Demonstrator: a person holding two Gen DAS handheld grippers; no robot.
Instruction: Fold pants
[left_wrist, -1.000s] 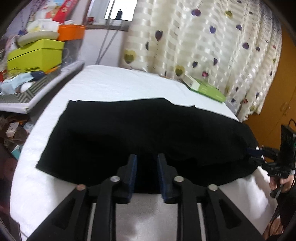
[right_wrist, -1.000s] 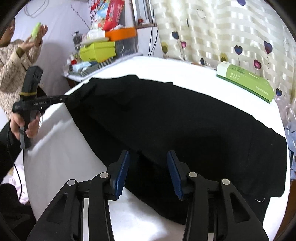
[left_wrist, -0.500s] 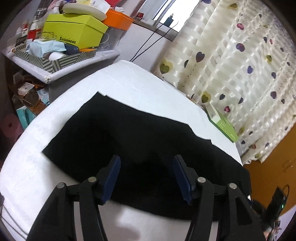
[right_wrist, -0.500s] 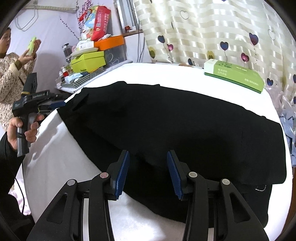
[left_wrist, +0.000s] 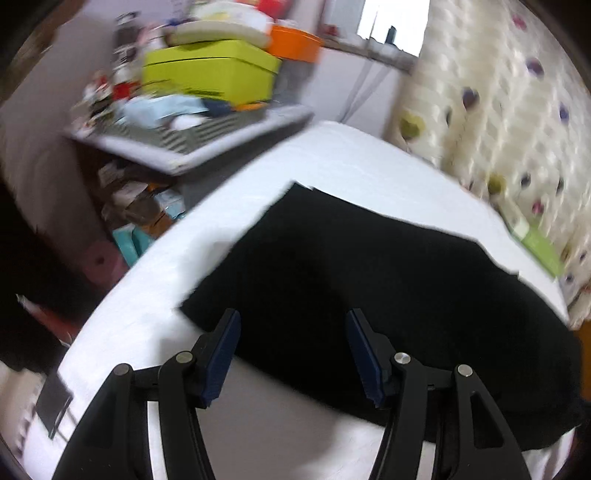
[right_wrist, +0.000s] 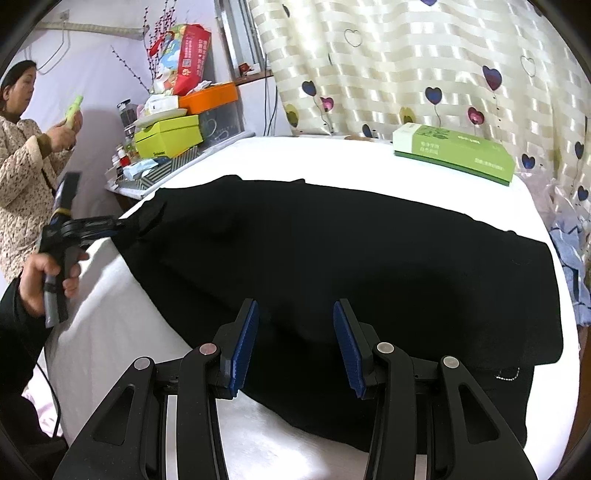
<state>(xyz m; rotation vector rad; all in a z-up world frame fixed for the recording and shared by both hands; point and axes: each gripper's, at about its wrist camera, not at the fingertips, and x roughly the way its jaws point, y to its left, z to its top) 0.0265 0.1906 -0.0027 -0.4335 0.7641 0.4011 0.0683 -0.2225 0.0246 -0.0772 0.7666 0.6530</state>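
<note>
The black pants (right_wrist: 332, 251) lie folded lengthwise across the white table (right_wrist: 332, 158), filling the middle of the right wrist view. A second ago the left gripper (left_wrist: 291, 350) had its blue pads nearly together over the near hem; now they stand spread wide with nothing between them, so it has let the cloth go. The right gripper (right_wrist: 293, 341) is likewise spread, hovering over the near edge as before. That fold seems set; a crosswise fold likely follows. At two o'clock sits a green box (right_wrist: 454, 155); at ten o'clock a cluttered shelf (right_wrist: 166, 162) and a bystander's sleeve (right_wrist: 26, 177); a heart-print curtain (right_wrist: 424, 66) hangs behind.
</note>
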